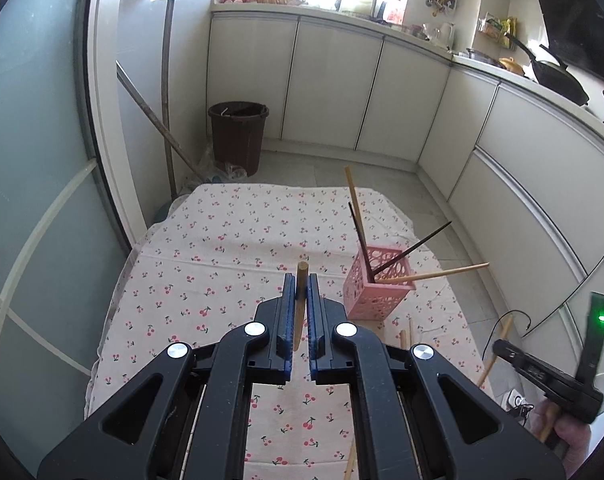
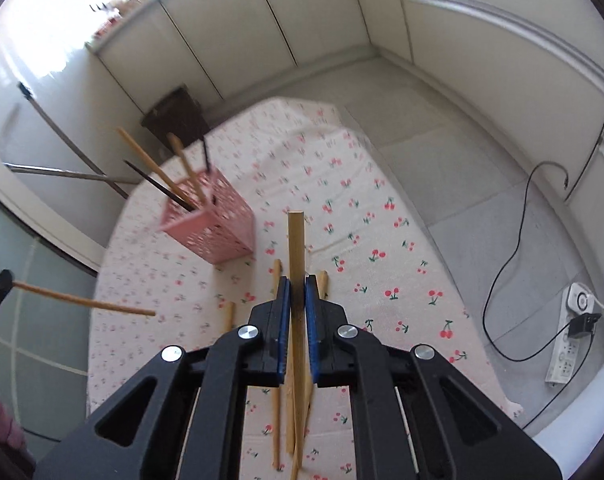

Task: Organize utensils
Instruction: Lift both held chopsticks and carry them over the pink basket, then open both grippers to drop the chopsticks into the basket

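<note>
Pink perforated plastic holder [image 1: 378, 286] stands upright on the cherry-print white tablecloth [image 1: 222, 240], ahead of the left gripper [image 1: 301, 280] and off to the right of its jaws. Two pale wooden chopsticks and two dark ones lean out of the holder's open top at different angles.

The left gripper's blue-padded jaws are drawn together on a pale wooden chopstick [image 1: 301, 300], which runs up through the narrow gap, its blunt end poking out just past the fingertips and its thin end hanging below the pads over the cloth. In the right wrist view this same stick [image 2: 82, 302] shows at the far left, slanting across above the cloth.

The right gripper [image 2: 297, 280] has its jaws clamped on a second pale wooden chopstick [image 2: 296, 248], squared at its far end, which reaches well beyond the fingertips and passes back between the pads toward the camera. Beneath and just to either side of these jaws, several loose pale wooden chopsticks [image 2: 277, 280] lie on the cloth. The pink holder [image 2: 212, 224] sits ahead and to the left of the right jaws, somewhat blurred.
</note>
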`<state>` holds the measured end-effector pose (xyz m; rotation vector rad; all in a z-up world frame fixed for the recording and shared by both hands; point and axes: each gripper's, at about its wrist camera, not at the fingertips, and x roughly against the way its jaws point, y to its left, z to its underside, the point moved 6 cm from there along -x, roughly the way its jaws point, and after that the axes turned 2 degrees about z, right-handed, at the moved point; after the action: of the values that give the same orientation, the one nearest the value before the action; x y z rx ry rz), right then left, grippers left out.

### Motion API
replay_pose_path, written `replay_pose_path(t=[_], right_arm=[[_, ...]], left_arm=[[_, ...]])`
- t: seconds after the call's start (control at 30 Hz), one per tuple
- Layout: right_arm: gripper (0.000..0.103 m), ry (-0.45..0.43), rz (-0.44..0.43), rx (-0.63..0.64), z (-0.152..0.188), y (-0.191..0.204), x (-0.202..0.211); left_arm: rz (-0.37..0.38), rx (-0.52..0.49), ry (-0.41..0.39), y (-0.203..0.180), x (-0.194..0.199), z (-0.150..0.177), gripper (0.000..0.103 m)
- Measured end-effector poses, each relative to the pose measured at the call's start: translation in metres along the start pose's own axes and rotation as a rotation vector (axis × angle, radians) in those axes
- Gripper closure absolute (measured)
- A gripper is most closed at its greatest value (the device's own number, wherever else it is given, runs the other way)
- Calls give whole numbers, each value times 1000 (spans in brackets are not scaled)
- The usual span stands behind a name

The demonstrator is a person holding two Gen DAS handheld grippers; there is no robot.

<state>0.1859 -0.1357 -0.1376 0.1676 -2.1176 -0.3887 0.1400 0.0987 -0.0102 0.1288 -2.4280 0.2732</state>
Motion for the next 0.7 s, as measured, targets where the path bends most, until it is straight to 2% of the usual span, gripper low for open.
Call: replay_pose_path(t=[0.17,0.33,0.53,0.7], right_arm=[[95,-108,-83,2,-14,10,51],[95,-179,-153,-31,-33,12,85],[95,-241,-199,-68,-56,8,114],[95,-260,-208,-80,-70,4,123]], left_arm=[[25,1,-12,-14,7,-14,98],[56,-37,-41,-39,19,-38,98],[113,-33,-100,-69,35,-81,98],[122,-28,-154,-94,29,-111,98]])
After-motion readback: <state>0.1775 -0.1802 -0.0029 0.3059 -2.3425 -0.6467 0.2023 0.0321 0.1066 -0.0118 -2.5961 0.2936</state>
